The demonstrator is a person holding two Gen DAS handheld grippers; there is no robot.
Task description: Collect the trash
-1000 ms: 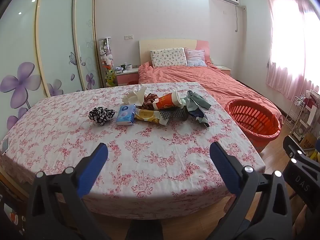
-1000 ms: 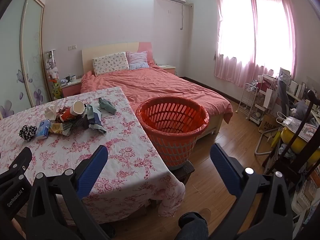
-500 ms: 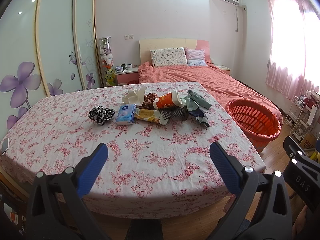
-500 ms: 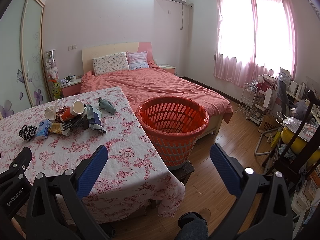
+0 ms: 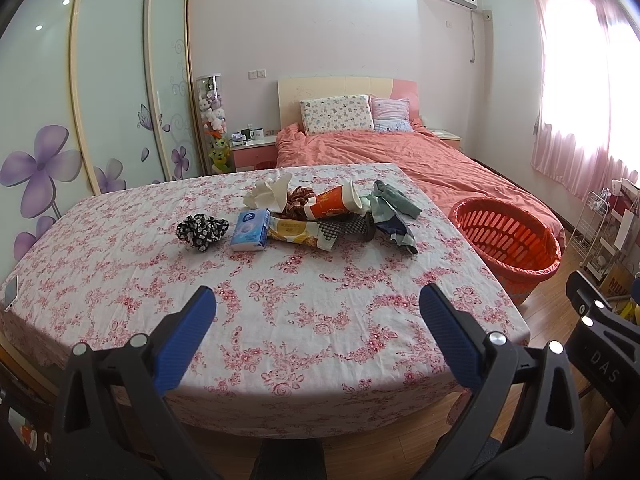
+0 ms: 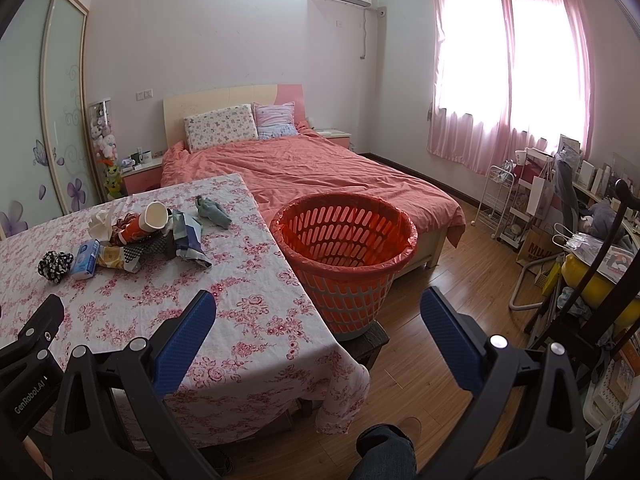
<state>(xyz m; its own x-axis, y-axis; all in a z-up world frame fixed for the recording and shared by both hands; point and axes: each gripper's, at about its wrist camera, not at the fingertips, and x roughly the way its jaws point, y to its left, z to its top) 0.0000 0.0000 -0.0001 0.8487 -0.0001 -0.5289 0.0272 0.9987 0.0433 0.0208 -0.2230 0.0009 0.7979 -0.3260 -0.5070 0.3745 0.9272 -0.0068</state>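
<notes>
Here both grippers gape empty over bare tablecloth (image 5: 320, 304); basket (image 6: 344, 248) beside table edge.

Barely any change. The left gripper (image 5: 318, 304) has crept slightly toward the table (image 5: 280, 320), its near edge now a bit lower at 6 o'clock. The trash pile (image 5: 320, 216) sits a touch lower in the left wrist view. The right wrist view shows nothing different.
</notes>
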